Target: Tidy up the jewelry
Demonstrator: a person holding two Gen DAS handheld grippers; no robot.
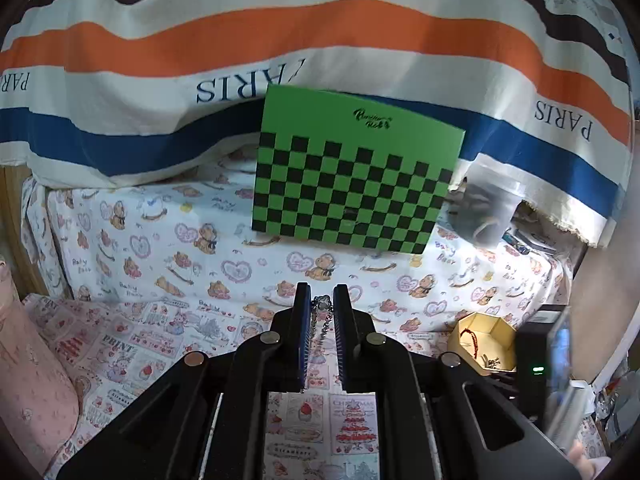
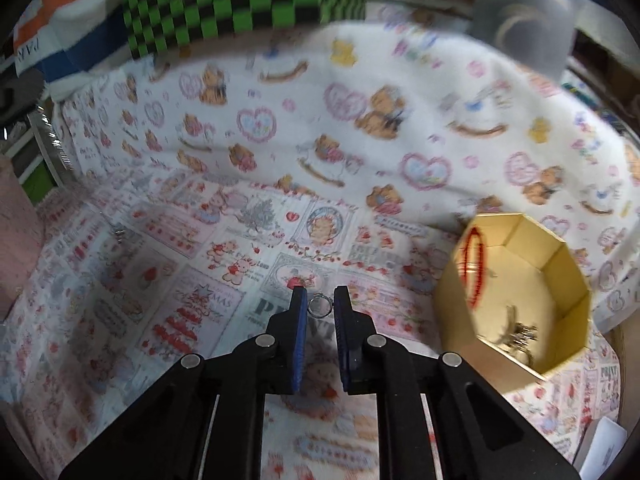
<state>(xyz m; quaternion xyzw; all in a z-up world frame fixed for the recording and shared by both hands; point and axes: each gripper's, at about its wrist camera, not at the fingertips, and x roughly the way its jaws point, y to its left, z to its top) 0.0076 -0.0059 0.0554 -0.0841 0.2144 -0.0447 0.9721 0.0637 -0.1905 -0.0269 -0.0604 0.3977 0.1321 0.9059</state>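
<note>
Left wrist view: the left gripper (image 1: 321, 300) pinches a silver chain (image 1: 322, 312) above the printed cloth (image 1: 160, 240), facing a green checkered box (image 1: 352, 184) and a striped cloth (image 1: 280, 40) reading "PARIS". Opposite, the right gripper (image 2: 321, 300) nips a small ring (image 2: 319, 305) beside a yellow box (image 2: 516, 276) over "PRINT".

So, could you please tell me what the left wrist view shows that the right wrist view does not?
Only the left wrist view: the left gripper shut on a silver chain, and the "PARIS" striped cloth in full. Only the right wrist view: the right gripper closed around a small ring. Both: the checkered board, the printed cloth, and the yellow box holding a red bracelet.
</note>
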